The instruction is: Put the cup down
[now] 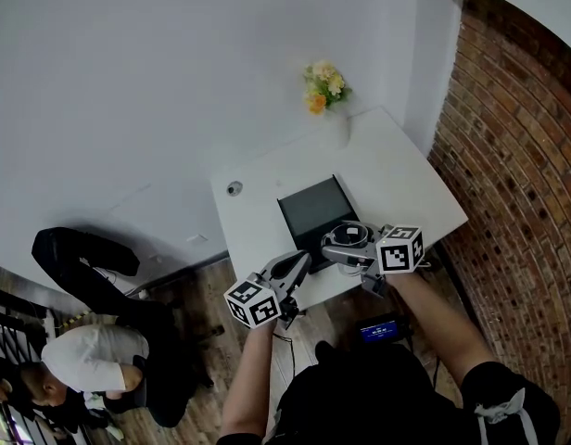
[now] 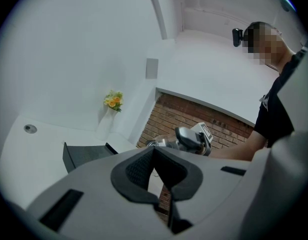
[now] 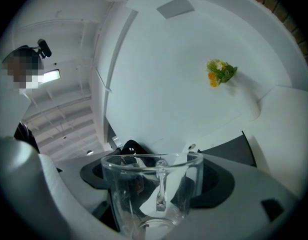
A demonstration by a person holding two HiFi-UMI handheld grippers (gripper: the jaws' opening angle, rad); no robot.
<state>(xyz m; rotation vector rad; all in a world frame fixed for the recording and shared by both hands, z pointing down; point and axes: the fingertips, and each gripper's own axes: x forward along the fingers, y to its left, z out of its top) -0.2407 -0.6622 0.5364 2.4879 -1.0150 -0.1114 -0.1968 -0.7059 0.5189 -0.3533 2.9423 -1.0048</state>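
The white bench carries a dark tray close to its front edge, and everything else is placed from that tray. The right tongs hover at the tray's near right corner, clamped on the sides of a clear glass cup with a handle. The cup stands upright with its rim level. The left tongs are just off the tray's near left corner, their pads pressed together on nothing. Beyond the tray's far side a bunch of yellow flowers stands against the wall. Off the tray's far left corner a small round fitting sits in the bench top. To set the cup down well, I would bring it straight down, keeping it as upright as it is now, until the base rests flat. Only then should the right tongs widen, and gently, since glass is hard and likely slick between the pads. The left tongs are best kept to the tray's left, out of the way. The cup's base is cut off at the bottom of the right gripper view. From the head view the tongs cover most of the cup, so I cannot tell how high it hangs over the tray. The white vase under the flowers nearly vanishes into the wall.
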